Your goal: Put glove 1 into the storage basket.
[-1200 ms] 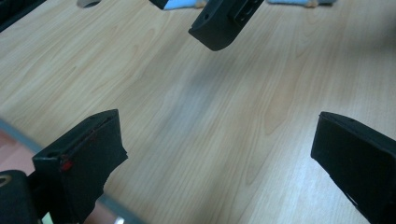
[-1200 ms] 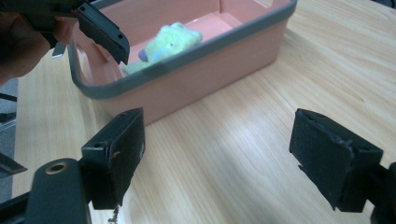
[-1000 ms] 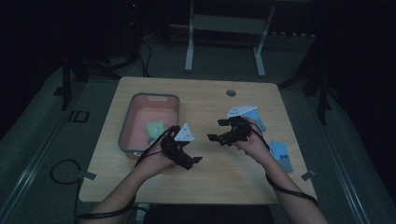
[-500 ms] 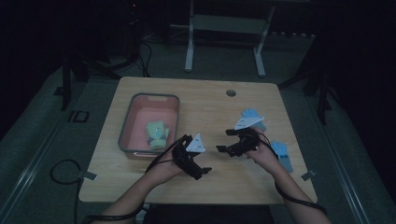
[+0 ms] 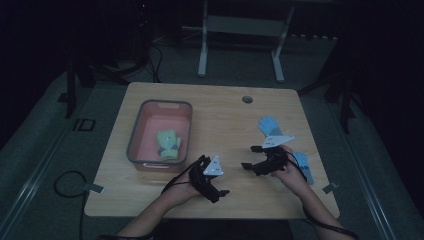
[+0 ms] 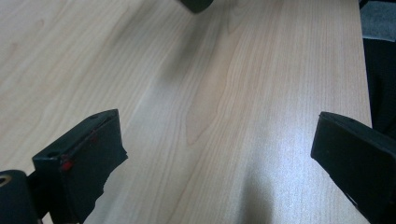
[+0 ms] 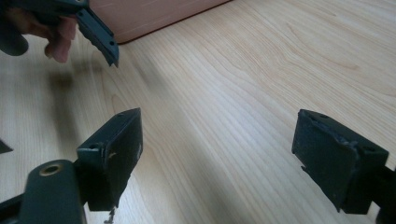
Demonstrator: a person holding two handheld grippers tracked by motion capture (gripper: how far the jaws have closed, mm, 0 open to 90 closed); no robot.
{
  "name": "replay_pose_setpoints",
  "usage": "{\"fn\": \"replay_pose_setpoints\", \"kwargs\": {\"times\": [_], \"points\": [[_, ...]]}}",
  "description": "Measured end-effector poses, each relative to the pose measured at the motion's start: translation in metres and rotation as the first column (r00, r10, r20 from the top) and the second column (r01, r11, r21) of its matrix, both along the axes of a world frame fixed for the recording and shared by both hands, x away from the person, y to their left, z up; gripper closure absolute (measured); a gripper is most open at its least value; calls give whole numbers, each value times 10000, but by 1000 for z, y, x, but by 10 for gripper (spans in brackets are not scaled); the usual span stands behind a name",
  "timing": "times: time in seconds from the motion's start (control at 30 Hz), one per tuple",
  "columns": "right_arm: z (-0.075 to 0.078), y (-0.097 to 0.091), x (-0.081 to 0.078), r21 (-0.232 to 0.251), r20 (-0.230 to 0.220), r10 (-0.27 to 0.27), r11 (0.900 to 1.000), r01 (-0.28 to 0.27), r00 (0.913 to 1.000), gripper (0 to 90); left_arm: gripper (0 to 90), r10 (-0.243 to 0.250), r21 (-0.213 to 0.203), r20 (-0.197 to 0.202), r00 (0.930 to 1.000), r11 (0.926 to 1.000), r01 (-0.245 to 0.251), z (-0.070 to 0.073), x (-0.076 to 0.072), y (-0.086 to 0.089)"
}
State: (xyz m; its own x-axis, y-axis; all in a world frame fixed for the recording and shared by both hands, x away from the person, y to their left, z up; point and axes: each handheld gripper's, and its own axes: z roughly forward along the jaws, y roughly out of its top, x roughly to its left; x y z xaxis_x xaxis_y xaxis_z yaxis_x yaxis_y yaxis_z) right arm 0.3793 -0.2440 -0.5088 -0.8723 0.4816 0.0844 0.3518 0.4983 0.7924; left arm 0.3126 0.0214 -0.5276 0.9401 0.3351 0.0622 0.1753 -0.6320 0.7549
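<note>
Jaws spread wide and empty, two grippers, left gripper (image 5: 220,183) and right gripper (image 5: 251,156), hover over the tabletop (image 5: 220,117) right of one pink bin (image 5: 141,137) holding one green glove (image 5: 168,143); two blue gloves (image 5: 268,125) lie farther right.

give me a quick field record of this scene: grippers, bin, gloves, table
left gripper: open, empty, over bare wood near the table's front edge
right gripper: open, empty, over bare wood, pointing toward the bin
bin: pink, rectangular, on the table's left half
green glove: lying inside the bin
blue glove: on the table beyond the right gripper
second blue glove: on the table beside the right hand, partly hidden
table: light wood, round hole near the far edge
</note>
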Motion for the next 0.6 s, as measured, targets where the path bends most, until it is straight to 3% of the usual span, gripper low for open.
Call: {"fn": "replay_pose_setpoints", "kwargs": {"times": [0.1, 0.2, 0.37, 0.47, 0.6], "points": [[-5, -8, -4, 200, 9, -50, 9998, 50, 10000, 169, 23, 96, -78, -60, 9999, 9999, -96, -7, -2, -1], [-11, -13, -7, 151, -45, -108, 9998, 109, 9999, 168, 24, 252, -505, -185, 9995, 9984, -261, -13, -5, -3], [-18, -21, -11, 193, -32, -316, 9993, 317, 9995, 156, 24, 193, -59, 56, 9998, 9998, -193, -21, -9, -4], [-19, -25, -14, 31, -274, -535, 9986, 536, 9982, 140, 23, 316, -190, 251, 9992, 9993, -311, -22, -13, -2], [-25, -30, -16, 293, -372, -783, 9964, 794, 9962, 137, 23, 507, -357, 308, 9982, 9981, -496, -24, -17, -1]]}}
